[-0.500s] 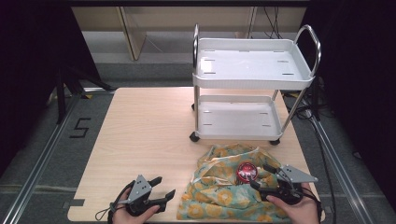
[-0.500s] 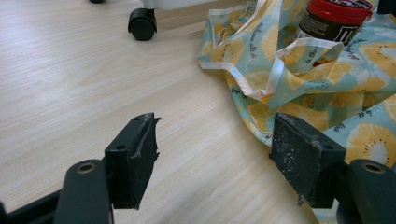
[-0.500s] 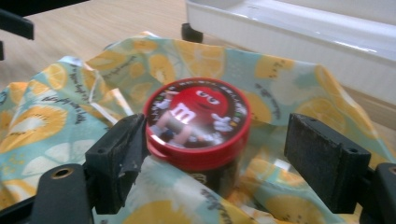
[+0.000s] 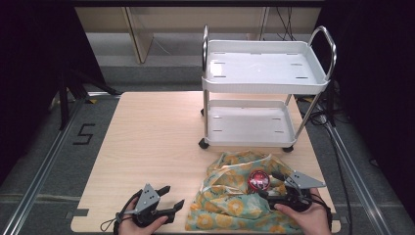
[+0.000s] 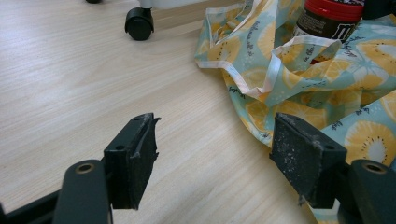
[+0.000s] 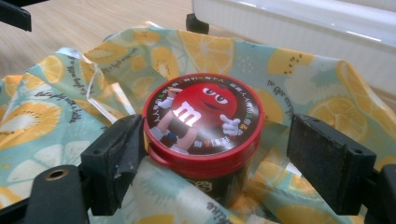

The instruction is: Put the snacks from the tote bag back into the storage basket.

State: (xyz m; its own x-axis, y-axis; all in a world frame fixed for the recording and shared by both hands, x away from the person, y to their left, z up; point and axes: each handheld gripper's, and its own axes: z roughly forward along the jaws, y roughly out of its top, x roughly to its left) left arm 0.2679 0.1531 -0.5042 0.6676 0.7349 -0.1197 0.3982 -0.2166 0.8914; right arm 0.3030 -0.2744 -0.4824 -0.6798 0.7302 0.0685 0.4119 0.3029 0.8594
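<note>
Where jaws gape, tub point(image 6: 201, 122) sits btwn them.

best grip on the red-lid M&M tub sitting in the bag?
Grip the tub across its round red lid rim, coming from the person's side as the right gripper does now: jaws open, one each side, left pad touching. It stands upright in the fruit-print bag, and fabric covers its lower body, so the rim is the clear part.

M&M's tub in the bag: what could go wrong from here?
1. The right gripper is open around the M&M's tub; only one pad appears to touch it, so closing may push it sideways.
2. Loose fruit-print bag fabric beside the tub could be pinched too.
3. The left gripper is open beside the bag, holding nothing, so the bag may drag.
</note>
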